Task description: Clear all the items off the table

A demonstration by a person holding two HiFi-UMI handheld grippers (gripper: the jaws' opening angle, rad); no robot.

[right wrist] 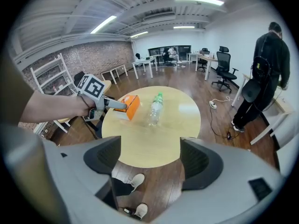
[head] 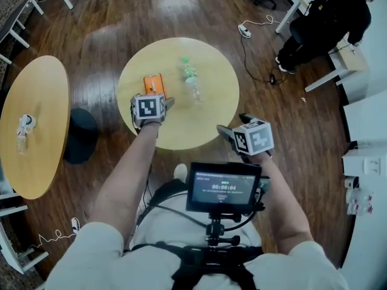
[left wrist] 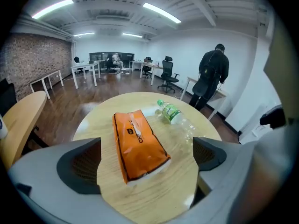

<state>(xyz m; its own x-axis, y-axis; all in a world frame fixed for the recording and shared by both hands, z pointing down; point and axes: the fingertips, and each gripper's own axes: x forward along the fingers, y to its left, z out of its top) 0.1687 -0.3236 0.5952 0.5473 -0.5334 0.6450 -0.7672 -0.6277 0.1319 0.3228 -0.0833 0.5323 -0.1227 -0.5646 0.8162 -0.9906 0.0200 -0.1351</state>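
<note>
Dark wood floor (head: 97,53), brick wall (left wrist: 28,64), white desks (left wrist: 86,65), ceiling strip lights (left wrist: 161,12)

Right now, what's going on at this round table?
A person with a gripper in each hand is clearing the round table. The left gripper is out over it, jaws wide open and lined up on an orange pack, not gripping it. A clear bottle lies on its side beside the pack. The right gripper hangs off the table's edge, open and empty.
</note>
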